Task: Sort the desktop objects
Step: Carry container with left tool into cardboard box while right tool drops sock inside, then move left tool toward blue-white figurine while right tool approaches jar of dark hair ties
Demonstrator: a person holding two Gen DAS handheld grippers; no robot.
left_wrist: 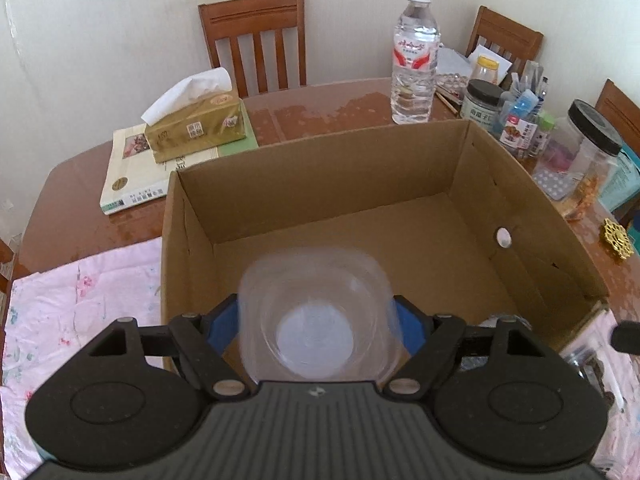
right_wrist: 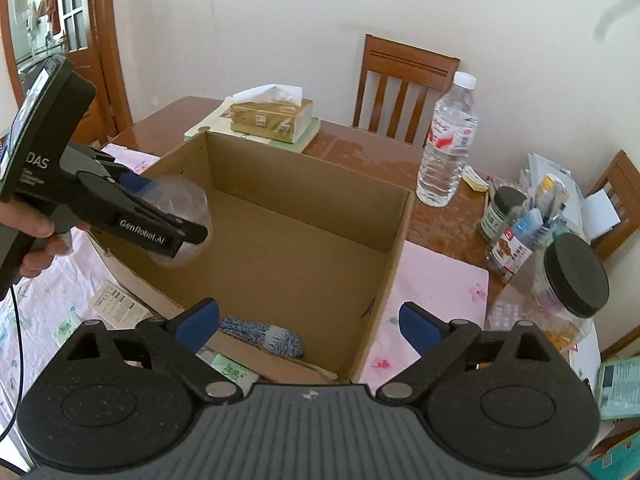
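Left claw (left_wrist: 316,328) around one clear container (left_wrist: 316,312)

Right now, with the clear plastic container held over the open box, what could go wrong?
1. The left claw squeezes the clear thin plastic container from both sides; the soft wall could buckle or slip out.
2. It hangs above the brown cardboard box, so if released it may bounce or tip.
3. The open right claw hovers near the box's front wall and could bump it.
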